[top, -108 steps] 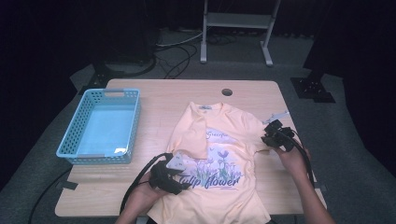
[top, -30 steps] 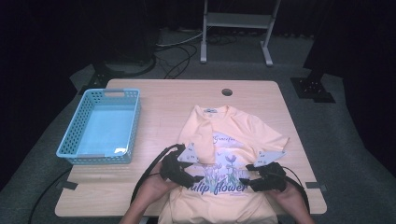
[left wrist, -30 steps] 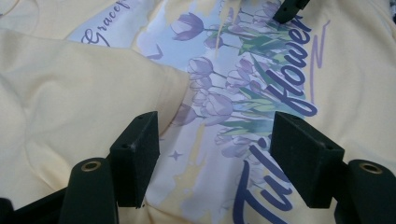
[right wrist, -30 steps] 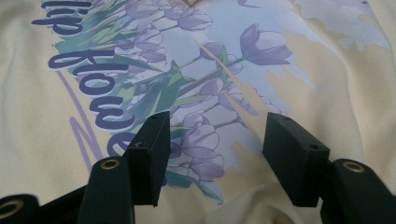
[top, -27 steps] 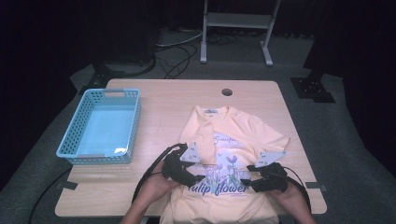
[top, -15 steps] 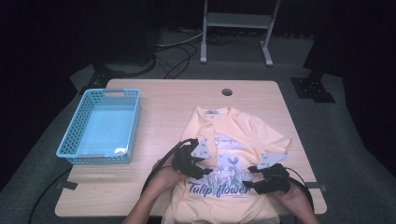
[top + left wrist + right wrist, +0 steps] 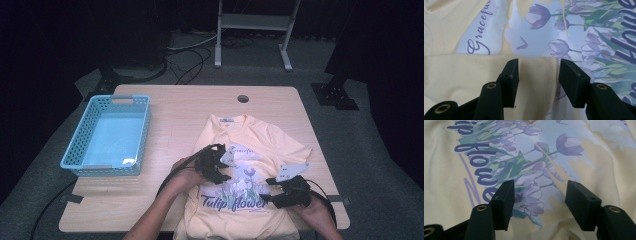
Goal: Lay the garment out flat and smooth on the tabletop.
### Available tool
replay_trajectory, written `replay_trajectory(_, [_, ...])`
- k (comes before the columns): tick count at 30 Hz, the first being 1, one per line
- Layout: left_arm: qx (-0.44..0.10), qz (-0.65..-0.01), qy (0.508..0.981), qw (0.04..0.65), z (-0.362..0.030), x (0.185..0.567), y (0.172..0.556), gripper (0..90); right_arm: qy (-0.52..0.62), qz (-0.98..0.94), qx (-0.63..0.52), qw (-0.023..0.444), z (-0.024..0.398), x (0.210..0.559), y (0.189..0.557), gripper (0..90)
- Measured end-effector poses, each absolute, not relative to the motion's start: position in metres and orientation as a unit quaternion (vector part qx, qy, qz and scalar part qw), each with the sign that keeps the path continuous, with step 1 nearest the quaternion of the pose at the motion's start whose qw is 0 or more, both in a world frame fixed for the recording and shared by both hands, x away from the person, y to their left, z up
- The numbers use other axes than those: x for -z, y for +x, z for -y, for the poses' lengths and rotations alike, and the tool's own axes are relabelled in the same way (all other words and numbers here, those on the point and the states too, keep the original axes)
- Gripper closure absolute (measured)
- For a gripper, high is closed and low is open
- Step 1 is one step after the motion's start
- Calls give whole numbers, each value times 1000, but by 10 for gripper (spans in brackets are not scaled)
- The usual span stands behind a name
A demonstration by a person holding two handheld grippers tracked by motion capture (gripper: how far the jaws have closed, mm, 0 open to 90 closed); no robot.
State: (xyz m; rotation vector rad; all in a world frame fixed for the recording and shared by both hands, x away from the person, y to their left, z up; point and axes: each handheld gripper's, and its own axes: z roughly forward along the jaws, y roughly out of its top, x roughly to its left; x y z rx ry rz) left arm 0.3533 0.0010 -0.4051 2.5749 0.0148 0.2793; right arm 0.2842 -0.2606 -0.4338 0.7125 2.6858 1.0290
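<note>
Blue basket (image 7: 107, 135) sits at the far left of the counter (image 7: 175, 107), well away from the action. The yellow T-shirt (image 7: 260, 137) lies flat right of it, collar away from the person, long axis running front to back. Left gripper (image 7: 216, 163) has a folded-over sleeve flap (image 7: 474, 72) between its fingers (image 7: 510, 75) — they've just been closing, though a gap shows beside one pad. Right gripper (image 7: 286, 189) rests on the print near the right edge, fingers (image 7: 504, 196) apart, nothing pinched — the left is nearer the fold.
</note>
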Motion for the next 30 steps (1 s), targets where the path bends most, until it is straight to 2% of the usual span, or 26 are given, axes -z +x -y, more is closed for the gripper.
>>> replay_trajectory(8, [-75,9,966,248,2,410,365,657,239,-903,-347,90,261,434,284,399])
replay_trajectory(14, [-66,15,966,248,0,410,366,831,240,-902,-347,90,261,434,284,399])
replay_trajectory(23, [-63,32,968,239,-7,406,366,849,242,-903,-344,89,260,434,284,399])
replay_trajectory(30, [-69,35,966,247,-23,388,372,849,245,-903,-342,90,259,433,284,399])
